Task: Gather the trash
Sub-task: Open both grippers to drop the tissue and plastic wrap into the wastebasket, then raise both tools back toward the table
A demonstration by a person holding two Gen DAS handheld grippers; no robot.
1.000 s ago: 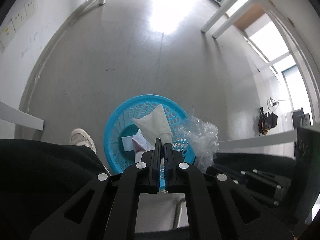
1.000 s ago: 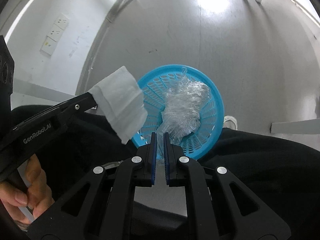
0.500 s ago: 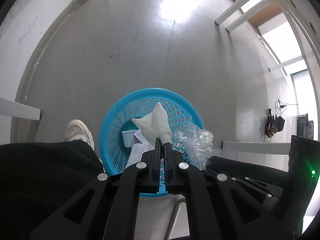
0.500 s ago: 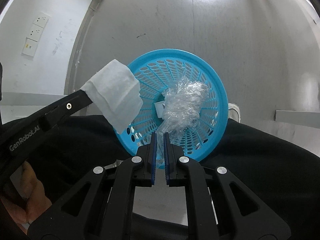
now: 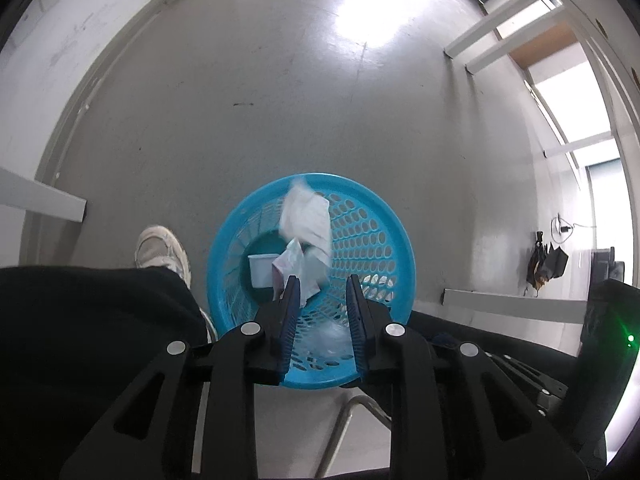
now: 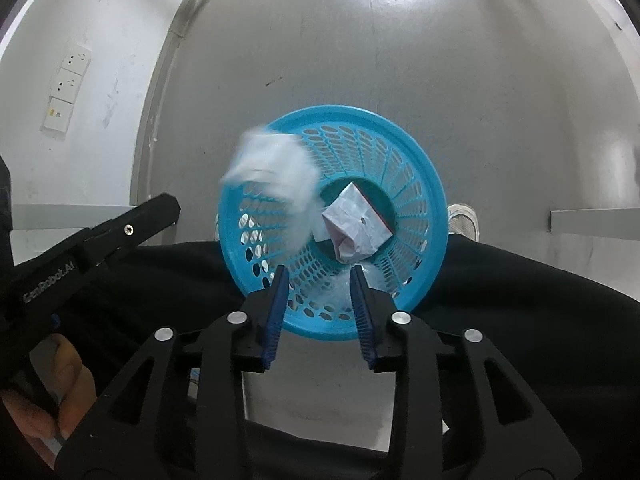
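Note:
A blue perforated basket (image 5: 384,248) (image 6: 416,184) stands on the grey floor below both grippers. My left gripper (image 5: 322,284) is open and empty above it. A white tissue (image 5: 308,216) (image 6: 272,172), blurred, is falling into the basket. My right gripper (image 6: 318,276) is open and empty. Clear crumpled plastic (image 5: 328,336) (image 6: 340,286) lies low in the basket between the fingers. A folded white paper packet (image 6: 356,224) and a small white cup (image 5: 262,270) lie at the bottom.
The person's black-trousered legs (image 5: 92,320) and a white shoe (image 5: 162,248) flank the basket. White table legs (image 5: 44,196) and a wall with sockets (image 6: 68,84) are to the left. A metal chair frame (image 5: 352,420) is beneath.
Both grippers opened. The tissue left the left gripper and is dropping into the basket. The clear plastic left the right gripper and has fallen into the basket.

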